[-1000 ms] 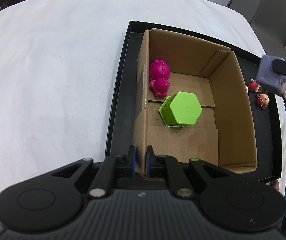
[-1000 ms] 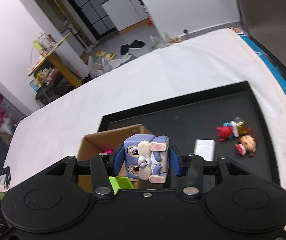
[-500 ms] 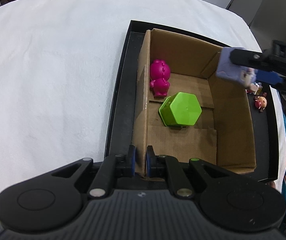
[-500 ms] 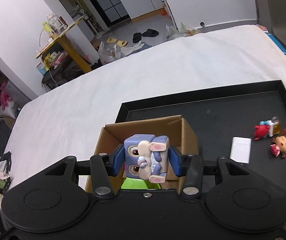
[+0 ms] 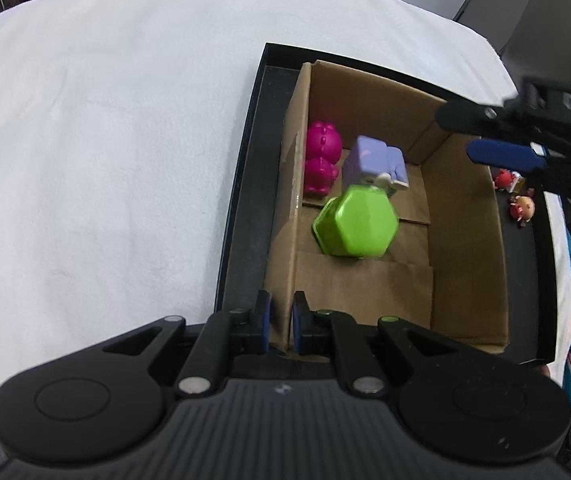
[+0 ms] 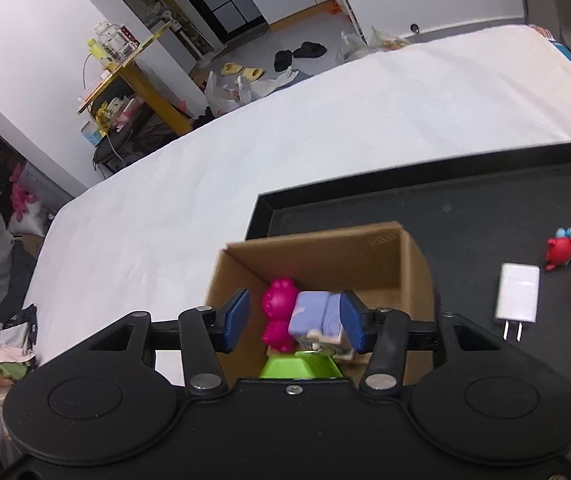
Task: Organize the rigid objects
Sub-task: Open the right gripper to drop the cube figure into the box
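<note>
Right hand-held gripper jaws just opening, clear of the glossy lilac cube toy, now inside the corrugated cardboard box, tilted against the green hexagonal cup beside the magenta figure. Left hand-held gripper clamped on the box's wall.

The right gripper now hangs over the cardboard box, having come in from beside it. Its jaws have just been opening, and the lilac cube toy, clamped between them a moment ago, is free inside the box, against the green hexagonal container and beside the magenta figure.
</note>
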Available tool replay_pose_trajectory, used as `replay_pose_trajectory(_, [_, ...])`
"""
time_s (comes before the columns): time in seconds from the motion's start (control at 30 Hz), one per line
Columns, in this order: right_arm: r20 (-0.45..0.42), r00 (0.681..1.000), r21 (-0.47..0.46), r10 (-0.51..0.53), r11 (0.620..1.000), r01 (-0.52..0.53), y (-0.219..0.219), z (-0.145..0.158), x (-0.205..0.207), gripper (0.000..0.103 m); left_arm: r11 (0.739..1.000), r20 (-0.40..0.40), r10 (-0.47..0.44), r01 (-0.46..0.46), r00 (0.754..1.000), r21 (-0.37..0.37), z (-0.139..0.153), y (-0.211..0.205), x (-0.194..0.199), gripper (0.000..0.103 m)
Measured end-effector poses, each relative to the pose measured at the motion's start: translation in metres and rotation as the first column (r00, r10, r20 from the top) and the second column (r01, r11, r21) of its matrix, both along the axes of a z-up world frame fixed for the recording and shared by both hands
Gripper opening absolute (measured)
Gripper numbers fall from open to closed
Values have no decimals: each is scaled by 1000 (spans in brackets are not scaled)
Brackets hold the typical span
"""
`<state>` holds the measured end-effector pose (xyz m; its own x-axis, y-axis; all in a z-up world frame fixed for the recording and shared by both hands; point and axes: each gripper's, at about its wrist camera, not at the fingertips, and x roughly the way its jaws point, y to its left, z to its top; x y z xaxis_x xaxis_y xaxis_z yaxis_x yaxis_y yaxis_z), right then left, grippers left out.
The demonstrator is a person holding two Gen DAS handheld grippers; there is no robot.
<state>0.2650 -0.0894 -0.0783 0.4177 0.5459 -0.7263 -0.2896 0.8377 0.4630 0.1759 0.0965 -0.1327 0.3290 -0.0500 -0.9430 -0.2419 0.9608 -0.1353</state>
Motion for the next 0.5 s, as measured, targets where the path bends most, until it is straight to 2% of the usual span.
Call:
replay_pose_trajectory(0.1, [-7,1000,-10,12,1000,-12,-7,5,-4,51,1000,1,2,-2,1000,0,0,0,-1,10])
replay_pose_trajectory(0.43, [28,997,-48,69,997,-68,-29,31,-24,81,1000,3,8,-8,1000,5,3,-1,-2,10])
replay_pose_trajectory(0.5, [33,997,-75,76,994,-73,-33,35,-26,81,1000,3,12,-12,1000,5,3,-1,-3,10])
